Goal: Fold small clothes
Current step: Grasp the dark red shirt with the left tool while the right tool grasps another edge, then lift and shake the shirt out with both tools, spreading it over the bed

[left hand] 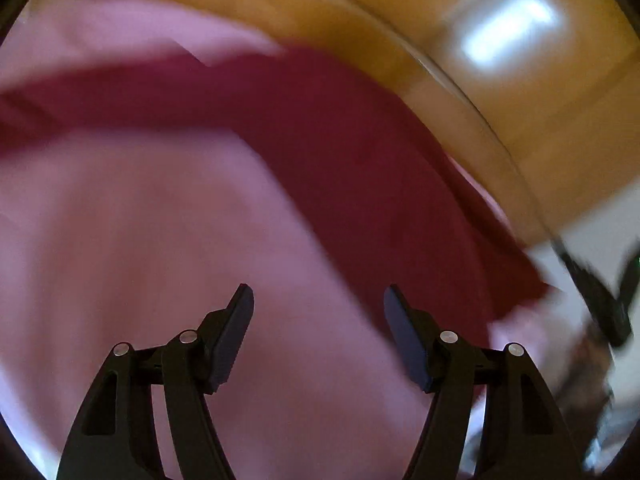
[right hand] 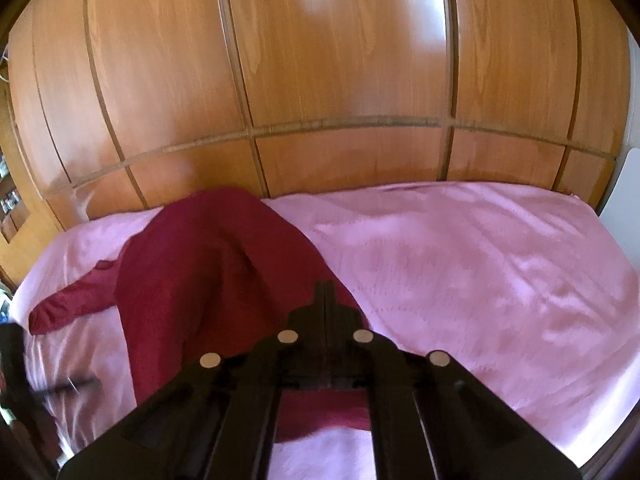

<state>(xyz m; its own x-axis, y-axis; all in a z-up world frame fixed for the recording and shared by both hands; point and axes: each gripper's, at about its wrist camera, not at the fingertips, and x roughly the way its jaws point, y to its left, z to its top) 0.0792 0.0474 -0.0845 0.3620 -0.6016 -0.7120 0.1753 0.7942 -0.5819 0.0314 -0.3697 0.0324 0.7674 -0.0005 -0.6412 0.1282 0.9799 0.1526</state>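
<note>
A dark red garment (right hand: 200, 280) lies on the pink bedsheet (right hand: 480, 272), bunched up into a raised hump, with one sleeve (right hand: 68, 304) trailing to the left. My right gripper (right hand: 324, 286) is shut on the garment's near right edge, and the cloth rises away from its tips. In the left wrist view, which is blurred, the red garment (left hand: 340, 152) stretches as a band across the pink sheet (left hand: 140, 240). My left gripper (left hand: 319, 292) stands open over bare sheet with nothing between its fingers, and the garment lies beyond and to the right of it.
A wooden wardrobe (right hand: 320, 60) runs along the far side of the bed and shows as wood (left hand: 400, 20) in the left wrist view. The bed's right half is bare sheet. Blurred dark shapes (left hand: 600, 300) sit at the right edge of the left wrist view.
</note>
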